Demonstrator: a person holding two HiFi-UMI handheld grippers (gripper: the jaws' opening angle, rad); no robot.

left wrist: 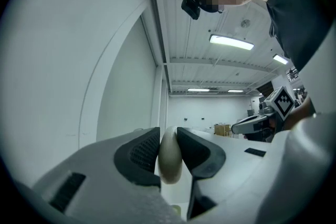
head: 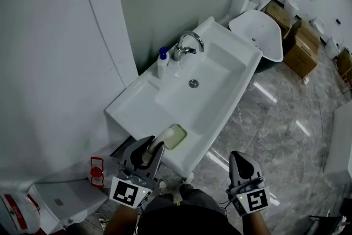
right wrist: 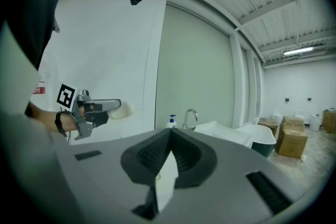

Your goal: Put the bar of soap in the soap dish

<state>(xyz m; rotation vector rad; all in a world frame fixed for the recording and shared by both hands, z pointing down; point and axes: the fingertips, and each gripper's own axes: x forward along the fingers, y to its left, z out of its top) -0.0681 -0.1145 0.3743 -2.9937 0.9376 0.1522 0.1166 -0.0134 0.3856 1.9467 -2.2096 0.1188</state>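
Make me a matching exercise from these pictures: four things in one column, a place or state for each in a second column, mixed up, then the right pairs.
Things:
1. bar of soap
2. soap dish
3. pump bottle
4. right tool

Places or states:
A. beside the faucet
B. shut, nothing in it
C. on the near corner of the sink
D. clamped in the left tool

Pairs: 1-D, 2-C, 3-A, 4-B
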